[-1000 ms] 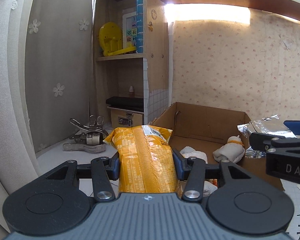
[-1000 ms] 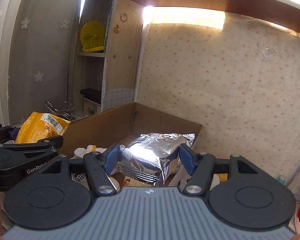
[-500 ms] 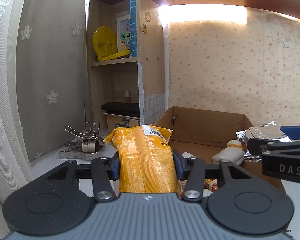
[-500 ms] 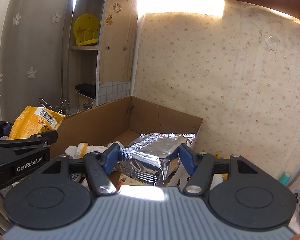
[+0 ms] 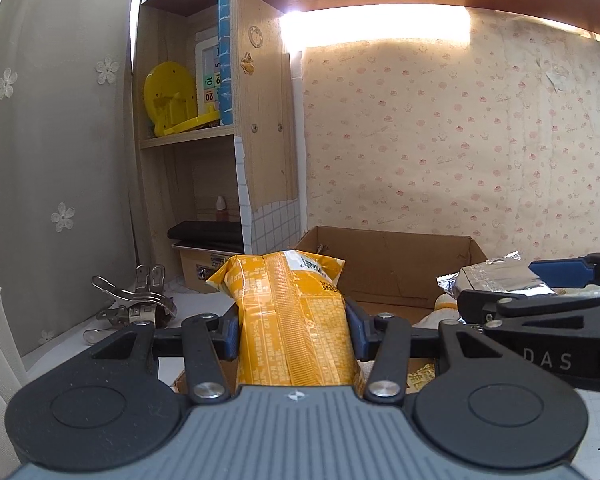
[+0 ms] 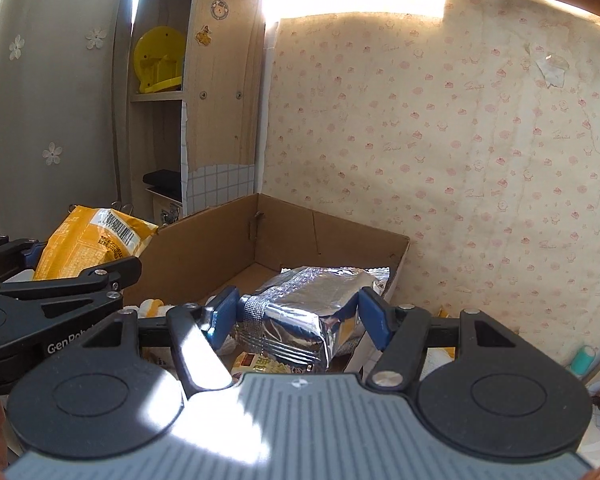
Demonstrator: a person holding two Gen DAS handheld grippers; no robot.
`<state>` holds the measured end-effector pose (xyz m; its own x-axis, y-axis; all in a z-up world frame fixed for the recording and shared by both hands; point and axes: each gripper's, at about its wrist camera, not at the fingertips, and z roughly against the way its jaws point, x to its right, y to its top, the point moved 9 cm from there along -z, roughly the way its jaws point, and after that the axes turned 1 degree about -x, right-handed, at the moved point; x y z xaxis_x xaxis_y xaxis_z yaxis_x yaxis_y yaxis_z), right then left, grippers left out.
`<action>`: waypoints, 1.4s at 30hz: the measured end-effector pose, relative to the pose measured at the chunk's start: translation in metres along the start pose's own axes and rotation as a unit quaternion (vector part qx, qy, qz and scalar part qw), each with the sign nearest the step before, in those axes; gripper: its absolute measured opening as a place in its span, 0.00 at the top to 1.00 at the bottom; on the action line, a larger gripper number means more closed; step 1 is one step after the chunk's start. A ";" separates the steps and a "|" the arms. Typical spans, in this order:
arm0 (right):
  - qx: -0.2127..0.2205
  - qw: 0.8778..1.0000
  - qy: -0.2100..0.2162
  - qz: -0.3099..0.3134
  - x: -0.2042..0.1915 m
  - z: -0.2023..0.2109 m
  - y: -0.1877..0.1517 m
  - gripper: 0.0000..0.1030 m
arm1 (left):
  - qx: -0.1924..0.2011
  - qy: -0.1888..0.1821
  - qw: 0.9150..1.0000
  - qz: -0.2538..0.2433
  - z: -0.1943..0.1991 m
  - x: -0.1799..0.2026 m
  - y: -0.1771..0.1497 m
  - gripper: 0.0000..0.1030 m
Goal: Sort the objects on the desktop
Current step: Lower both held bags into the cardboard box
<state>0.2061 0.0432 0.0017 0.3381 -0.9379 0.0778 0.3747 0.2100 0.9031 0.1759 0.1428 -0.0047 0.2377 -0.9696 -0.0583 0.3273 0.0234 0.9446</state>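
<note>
My left gripper (image 5: 292, 336) has its fingers (image 5: 229, 334) clamped on the yellow snack bag (image 5: 292, 320), one pad on each long side, the sealed end with the barcode sticking out ahead of me. My right gripper (image 6: 298, 318) has its fingers (image 6: 222, 314) closed on the silver foil pack (image 6: 308, 312), gripping it across its width. Both packs are in the air, off the bench, next to each other; the right gripper (image 5: 540, 320) shows at the right edge of my left view.

The open cardboard box (image 6: 236, 240) sits at the back of the bench against the papered wall, and the foil pack hangs over its right half, near the right-hand wall of the box. The yellow bag is over the box's front left corner, just short of its interior. A few white and yellow items (image 6: 150, 306) already lie on the box floor.

I judge both packs light and soft: puffed film that dents under the pads, crackly and a bit slippery. Squeezing harder would likely crush what is inside, so a hold across the middle, where the body is fullest, seems best; the flat crimped ends would slide out. A cluster of metal clips (image 5: 136, 306) lies near the left back corner of the bench, untouched.
</note>
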 end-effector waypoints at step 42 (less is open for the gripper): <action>-0.027 1.000 -0.001 0.000 0.006 -0.065 0.008 0.37 | -0.035 0.009 0.999 0.000 -0.054 0.000 0.008 0.48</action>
<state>0.2673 0.0576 -0.0178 0.3372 -0.9382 0.0786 0.4203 0.2247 0.8791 0.2276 0.1565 -0.0146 0.2547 -0.9649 -0.0648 0.3900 0.0412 0.9199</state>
